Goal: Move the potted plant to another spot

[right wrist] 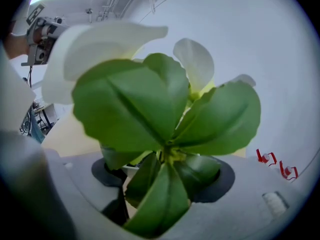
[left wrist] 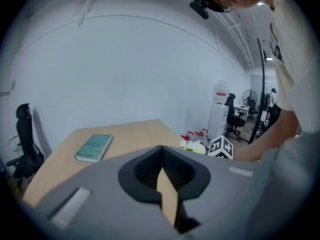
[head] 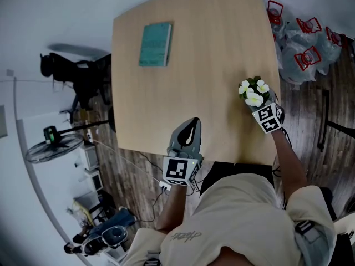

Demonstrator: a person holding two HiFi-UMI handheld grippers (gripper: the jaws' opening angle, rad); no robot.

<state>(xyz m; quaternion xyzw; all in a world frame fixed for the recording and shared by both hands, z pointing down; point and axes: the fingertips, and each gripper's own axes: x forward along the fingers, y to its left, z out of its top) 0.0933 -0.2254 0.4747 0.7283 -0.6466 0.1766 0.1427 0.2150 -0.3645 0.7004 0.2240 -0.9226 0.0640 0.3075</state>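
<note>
My right tool [head: 259,105] is at the plant [head: 253,92], which stands on the table [head: 211,49] close to its right edge, about halfway along that side. In the right gripper view the jaws stand wide apart with the plant between them: green leaves and white flowers fill nearly the whole picture, and only a sliver of the white pot [right wrist: 131,170] shows low down, just beside the left jaw. The leaves cover the pads, so I cannot tell whether either one touches the pot. From my head view the flowers rise just beyond the tool's marker cube [head: 268,118], and the pot itself is hidden under the tool. My left tool [head: 187,134] is over the near edge of the table, well apart from the plant, pointing across the top. Its jaws are together at the tips and carry nothing; in the left gripper view only a narrow strip of table shows through the slit behind the tips. A green book [head: 155,44] lies flat towards the far left corner of the table, well away from both tools and from the plant
</note>
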